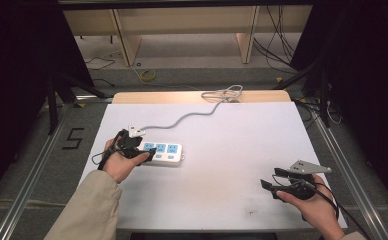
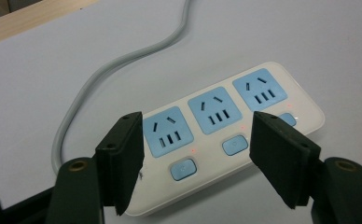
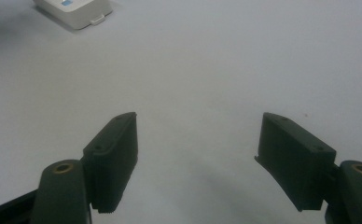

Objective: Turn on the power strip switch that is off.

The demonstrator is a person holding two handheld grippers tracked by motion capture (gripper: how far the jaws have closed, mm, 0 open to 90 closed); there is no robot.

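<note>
On the white table (image 1: 222,150), the power strip (image 1: 163,152) is seen lying flat near the left side, with the left gripper (image 2: 195,158) held wide apart just over it and the right gripper (image 3: 195,158) spread and empty well away, so nothing looks grabbed yet.

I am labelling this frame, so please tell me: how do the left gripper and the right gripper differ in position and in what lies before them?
The left gripper is at the power strip, its jaws over the blue sockets; the right gripper is apart from the strip, over bare white table. The left gripper sits farther from the person, the right gripper nearer the table's front edge. Both are open and hold nothing.
</note>
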